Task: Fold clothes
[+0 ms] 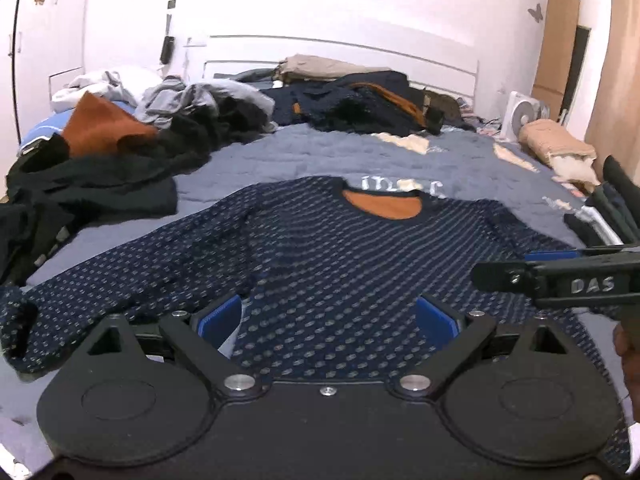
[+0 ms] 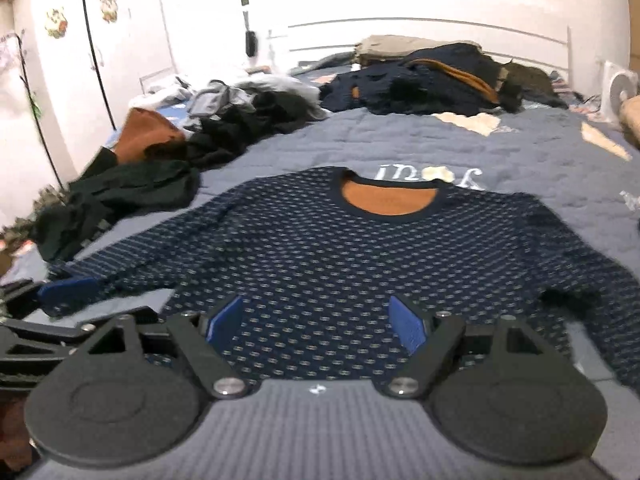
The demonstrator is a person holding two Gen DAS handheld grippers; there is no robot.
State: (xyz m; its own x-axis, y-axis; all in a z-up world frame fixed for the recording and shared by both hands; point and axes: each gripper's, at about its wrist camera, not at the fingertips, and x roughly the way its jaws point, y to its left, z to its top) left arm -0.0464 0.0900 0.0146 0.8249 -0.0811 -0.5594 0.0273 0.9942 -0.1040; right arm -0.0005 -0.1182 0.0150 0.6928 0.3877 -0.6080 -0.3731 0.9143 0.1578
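Note:
A navy dotted sweater (image 1: 340,248) with an orange inner collar (image 1: 380,206) lies flat, face up, on the grey-blue quilt (image 1: 320,152), both sleeves spread out. My left gripper (image 1: 328,316) hovers open over its lower hem with nothing between its blue pads. In the right wrist view the same sweater (image 2: 340,248) fills the middle. My right gripper (image 2: 316,324) is open above the hem, holding nothing. The right gripper's finger (image 1: 500,276) reaches in from the right edge of the left wrist view. A blue pad (image 2: 68,292) of the left gripper shows by the left sleeve.
A heap of dark, grey and rust-orange clothes (image 1: 120,148) lies along the bed's left side. More dark garments (image 1: 360,104) are piled at the headboard. Folded beige items (image 1: 560,144) and a small white fan (image 1: 520,114) sit at the far right. A hand (image 1: 628,360) shows at the right edge.

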